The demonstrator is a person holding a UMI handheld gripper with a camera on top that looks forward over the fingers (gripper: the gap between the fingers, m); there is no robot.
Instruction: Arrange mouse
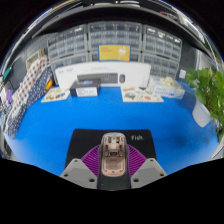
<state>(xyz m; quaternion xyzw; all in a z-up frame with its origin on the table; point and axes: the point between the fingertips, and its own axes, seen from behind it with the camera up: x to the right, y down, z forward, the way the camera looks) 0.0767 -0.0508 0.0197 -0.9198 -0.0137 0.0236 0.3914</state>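
Note:
A pale pink, see-through mouse (113, 157) sits between my gripper's (113, 172) two fingers, its front end pointing away from me. The purple pads (92, 160) touch it on both sides, so the gripper is shut on it. Just beyond and under the mouse lies a black mouse mat (90, 137) with small white lettering at its right edge, flat on the blue table (50, 135). The mouse hides the middle of the mat. Whether the mouse rests on the mat or hangs just over it I cannot tell.
At the table's far edge stand a white box (100, 73), a small blue-and-white box (86, 90) and flat trays of small items (141, 95). Shelves of bins (112, 42) line the back wall. A green plant (210, 90) stands at the right.

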